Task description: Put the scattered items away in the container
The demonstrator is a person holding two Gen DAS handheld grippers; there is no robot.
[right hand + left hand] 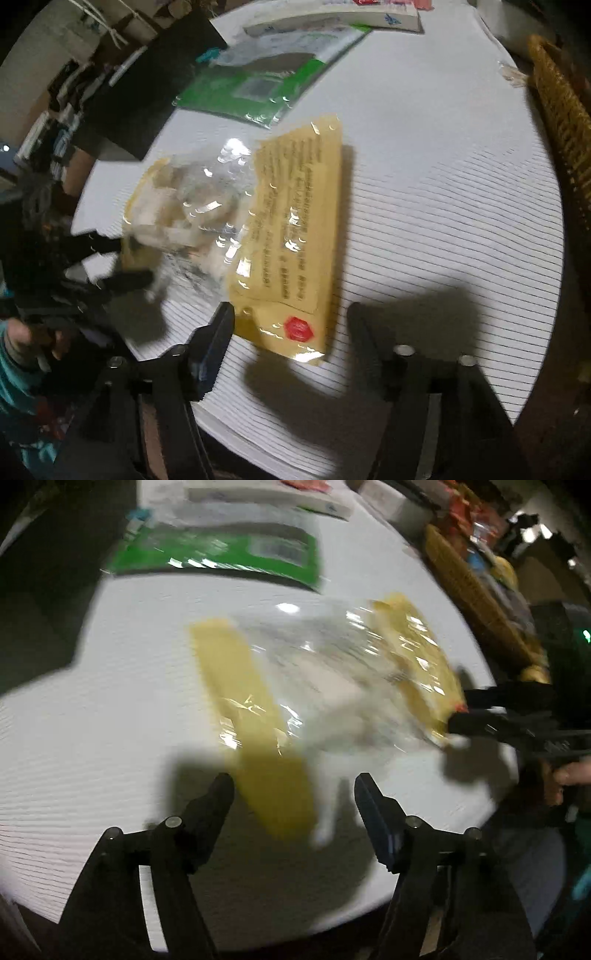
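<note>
On the white ribbed tabletop (110, 686) lie 3 loose items that can be counted: 1 yellow-and-clear packet (295, 686) in the middle, 1 green packet (221, 550) farther off, and 1 flat white box (266, 498) at the far edge. The yellow-and-clear packet (280, 236) has 2 yellow side strips, a clear centre with pale pieces inside, printed text and 1 red seal near its near corner. 1 woven basket (557, 110) stands at the right edge of the table, well apart from the packet, with mixed goods blurred inside it in the left wrist view. 2 grippers are present. The left gripper (293, 786) hangs over the near end of 1 yellow strip with its fingers spread and not pressing on it. The right gripper (291, 314) has its fingers parted on either side of the packet's near corner by the red seal; whether its left finger touches the film I cannot tell. Each gripper also appears at the side of the other's view, at opposite ends of the packet, and a hand (572, 773) holds the right one. Dark shadows of both tools fall across the table near the packet.
</note>
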